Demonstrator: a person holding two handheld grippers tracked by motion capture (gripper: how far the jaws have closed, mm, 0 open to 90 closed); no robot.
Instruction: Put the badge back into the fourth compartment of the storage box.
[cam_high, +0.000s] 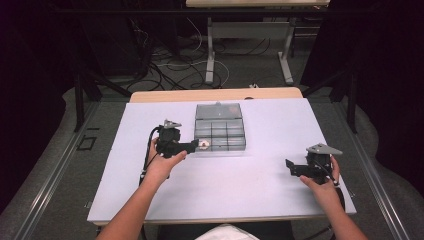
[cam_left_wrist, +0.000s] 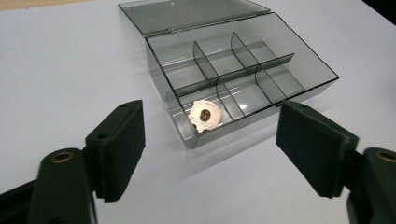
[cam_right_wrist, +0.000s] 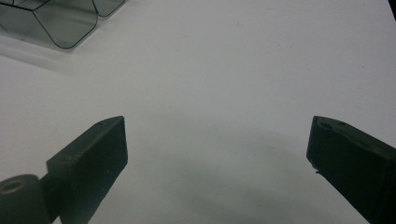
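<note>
Now your left gripper (cam_left_wrist: 210, 140) has its matte black, blocky jaws spread wide with nothing between them; bare table shows in the gap. Just ahead of those jaws sits the compartment box (cam_left_wrist: 243, 79), a smoke-grey transparent plastic organiser with thin straight dividers that cut it into small rectangular cells. Its flat lid (cam_left_wrist: 187, 14) is swung open and lies back on the far side, away from your tool. In the near corner cell, the one closest to your left jaw tips, lies a small flat badge (cam_left_wrist: 204, 115): pale, shiny, with a ragged, roughly round outline and a dark brown centre. It rests on the cell floor, apart from your jaws. The other cells look bare as far as the tinted walls let you see.

From the high view, your left gripper (cam_high: 192, 146) points level toward the box's near left corner, its tips just beside the wall.

Your right gripper (cam_right_wrist: 217, 154) is also wide apart, holding nothing; its squared black pads frame smooth, pale tabletop (cam_right_wrist: 233, 70). Far ahead and to the left of those jaws you can see rounded corners of the clear grey plastic. In the high view your right gripper (cam_high: 290, 166) hangs well apart from the box, with the grey three-cornered plate on top.
</note>
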